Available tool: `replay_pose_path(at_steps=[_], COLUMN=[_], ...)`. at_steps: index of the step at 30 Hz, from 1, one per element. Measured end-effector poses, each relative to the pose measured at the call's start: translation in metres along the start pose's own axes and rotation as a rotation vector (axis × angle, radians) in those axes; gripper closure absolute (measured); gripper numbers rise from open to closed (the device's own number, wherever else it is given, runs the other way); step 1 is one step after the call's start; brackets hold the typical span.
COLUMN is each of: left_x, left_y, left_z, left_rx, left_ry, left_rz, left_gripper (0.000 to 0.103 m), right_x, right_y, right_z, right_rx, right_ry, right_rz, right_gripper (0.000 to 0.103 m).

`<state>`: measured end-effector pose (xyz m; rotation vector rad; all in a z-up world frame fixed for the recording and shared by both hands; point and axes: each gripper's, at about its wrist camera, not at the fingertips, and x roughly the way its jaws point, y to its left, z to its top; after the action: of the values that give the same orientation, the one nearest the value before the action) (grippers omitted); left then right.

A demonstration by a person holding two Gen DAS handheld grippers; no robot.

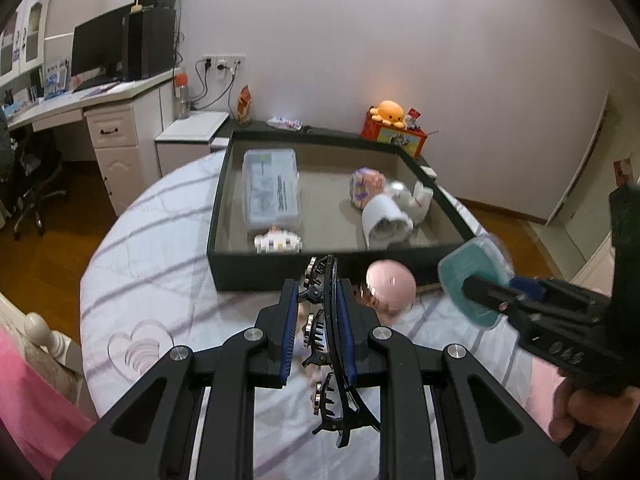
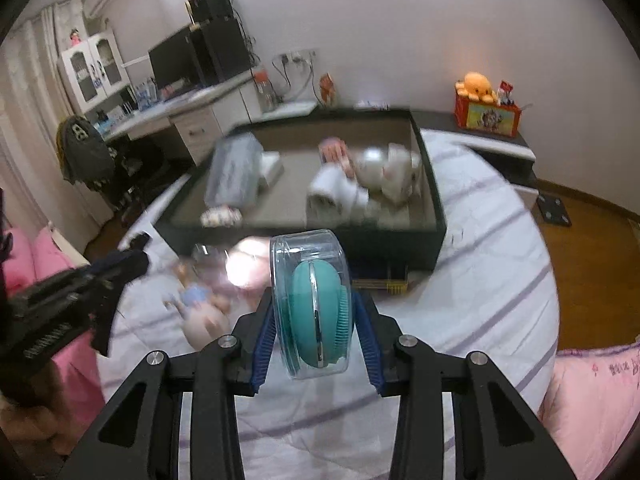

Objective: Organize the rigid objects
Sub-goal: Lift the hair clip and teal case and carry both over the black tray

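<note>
My left gripper [image 1: 320,294] is shut on a black strip of hair claw clips [image 1: 326,320] that stands upright between the blue pads. In the right wrist view my right gripper [image 2: 314,300] is shut on a clear case with a teal brush [image 2: 316,312] inside, held on edge above the bed. The same case [image 1: 468,268] shows blurred at the right of the left wrist view. Ahead lies a dark open tray [image 1: 280,270] on the bedsheet. It holds a clear plastic box [image 1: 272,188], a white block toy [image 1: 277,242], a white tube [image 1: 386,216] and a white figure [image 1: 420,198].
A pink round object [image 1: 390,284] and a small doll [image 2: 200,300] lie on the sheet just before the tray. A red box with an orange plush [image 1: 394,128] stands on the far ledge. A white desk [image 1: 108,120] is at the left, pink bedding [image 2: 592,392] at the sides.
</note>
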<state>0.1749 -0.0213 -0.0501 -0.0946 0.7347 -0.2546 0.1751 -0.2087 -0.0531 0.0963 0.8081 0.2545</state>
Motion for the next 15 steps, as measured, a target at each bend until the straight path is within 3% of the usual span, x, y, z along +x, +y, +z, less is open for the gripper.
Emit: replay_pose_path(at_steps=[7, 15], left_x=[0.01, 0.048], left_y=[0.003, -0.005], left_z=[0.048, 0.108], left_rx=[0.002, 0.027], left_ry=[-0.053, -0.059], left_rz=[0.0, -0.012], left_gripper=[0.084, 0.084], right_x=[-0.014, 0.011], right_y=[0.0, -0.008], right_z=[0.055, 0.115], right_rx=[-0.033, -0.043], right_ry=[-0.104, -0.146], right_rz=[0.023, 0.018], right_gripper=[0.064, 0.064])
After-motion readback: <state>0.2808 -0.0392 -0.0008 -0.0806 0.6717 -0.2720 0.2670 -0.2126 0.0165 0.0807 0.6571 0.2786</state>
